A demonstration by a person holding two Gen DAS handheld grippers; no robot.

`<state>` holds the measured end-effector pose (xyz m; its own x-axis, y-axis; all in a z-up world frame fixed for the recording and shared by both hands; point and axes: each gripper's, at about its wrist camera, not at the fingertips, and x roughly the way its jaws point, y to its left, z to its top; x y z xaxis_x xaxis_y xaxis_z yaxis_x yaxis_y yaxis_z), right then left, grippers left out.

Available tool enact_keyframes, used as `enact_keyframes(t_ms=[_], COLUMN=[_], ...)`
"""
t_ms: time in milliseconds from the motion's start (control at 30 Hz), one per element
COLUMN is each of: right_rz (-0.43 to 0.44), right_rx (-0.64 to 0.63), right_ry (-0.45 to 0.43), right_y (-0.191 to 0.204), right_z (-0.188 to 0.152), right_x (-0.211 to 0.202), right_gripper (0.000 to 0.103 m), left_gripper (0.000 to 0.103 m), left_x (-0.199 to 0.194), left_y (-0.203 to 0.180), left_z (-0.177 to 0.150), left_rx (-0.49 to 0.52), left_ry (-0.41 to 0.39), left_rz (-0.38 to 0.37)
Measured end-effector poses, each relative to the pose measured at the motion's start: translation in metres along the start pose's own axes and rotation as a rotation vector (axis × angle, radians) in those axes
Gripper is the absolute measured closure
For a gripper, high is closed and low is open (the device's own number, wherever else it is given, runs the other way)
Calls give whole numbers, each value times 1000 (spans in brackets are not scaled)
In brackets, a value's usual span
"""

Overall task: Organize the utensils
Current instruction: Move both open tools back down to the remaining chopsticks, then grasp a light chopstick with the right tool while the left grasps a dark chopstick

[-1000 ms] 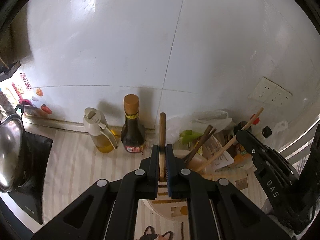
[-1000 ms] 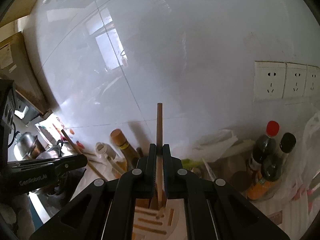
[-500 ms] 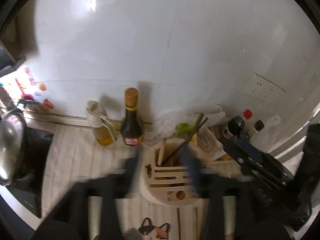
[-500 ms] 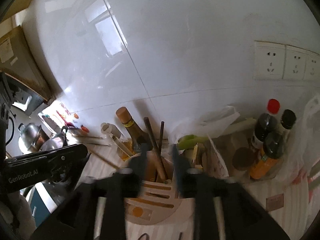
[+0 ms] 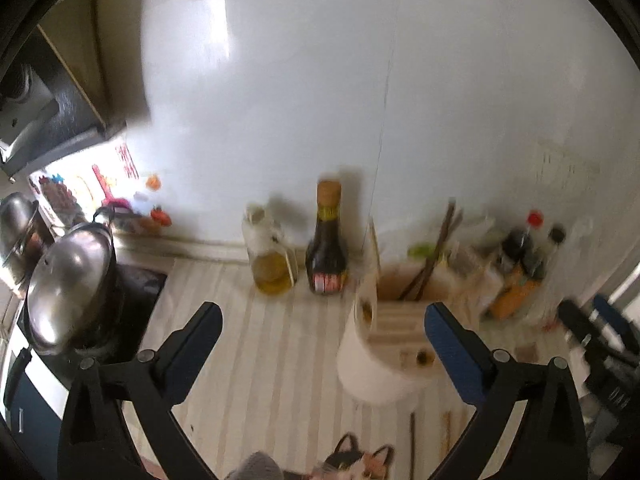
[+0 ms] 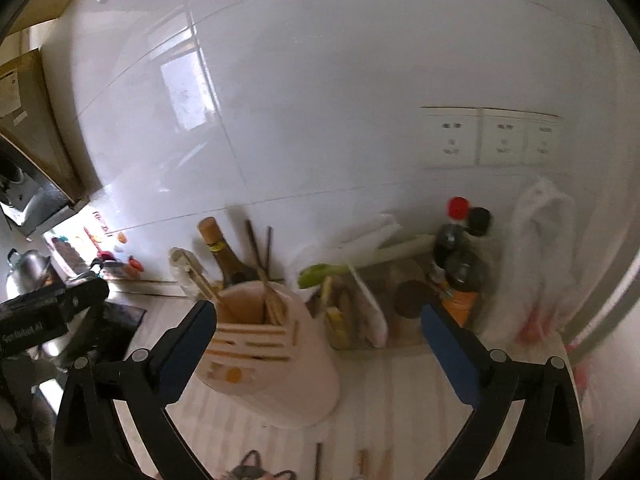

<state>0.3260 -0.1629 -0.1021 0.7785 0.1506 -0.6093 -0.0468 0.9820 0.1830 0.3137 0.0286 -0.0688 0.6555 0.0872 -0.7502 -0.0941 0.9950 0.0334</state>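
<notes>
Cream plastic is what fills my view: the utensil holder (image 6: pixel 276 364) stands on the striped counter (image 5: pixel 256 360), and the chopsticks (image 6: pixel 262 256) now stick up out of its round well at about 12 o'clock from my right gripper (image 6: pixel 318 320). A second ago each gripper was clamped on a single wooden stick held upright over that well; now both sticks are out of the jaws. My left gripper (image 5: pixel 322 320) has its jaws opening out to full spread with nothing between the pads, only bare counter and the holder's left edge beyond them. The right one is likewise opening wide and carries nothing; the holder sits beyond its tips, not between them.

I judge that pair delivered. From the left camera the holder (image 5: pixel 390 344) is at 1 o'clock, with the dark sauce bottle (image 5: pixel 326 248) at 12 and the oil jug (image 5: pixel 270 256) at 11, both against the wall. The steel pot (image 5: pixel 68 292) is far off at 9 o'clock.

More work remains, I think: thin sticks (image 5: pixel 412 436) lie flat on the counter at 5 o'clock, just in front of the holder, beside a cat-print item (image 5: pixel 360 460) at 6. Those look like the next pickups, though blur keeps me from counting them.
</notes>
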Motion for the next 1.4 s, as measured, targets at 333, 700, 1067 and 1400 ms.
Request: enact_keyframes(t_ms=[333, 700, 1067, 1400], right_rz=[-23, -102, -156, -164], right_rx=[97, 94, 74, 97], right_ry=[474, 757, 839, 836], right_y=[-60, -85, -135, -155], right_z=[-125, -216, -235, -242], right_x=[61, 122, 86, 71], right_gripper=[39, 71, 97, 96], left_gripper=[0, 0, 24, 98], left_x=[86, 133, 143, 150], left_y=[-30, -66, -122, -150], left_z=[-125, -201, -230, -240], left_rx=[97, 184, 250, 277], left_ry=[278, 470, 577, 587], left_rz=[10, 7, -90, -106])
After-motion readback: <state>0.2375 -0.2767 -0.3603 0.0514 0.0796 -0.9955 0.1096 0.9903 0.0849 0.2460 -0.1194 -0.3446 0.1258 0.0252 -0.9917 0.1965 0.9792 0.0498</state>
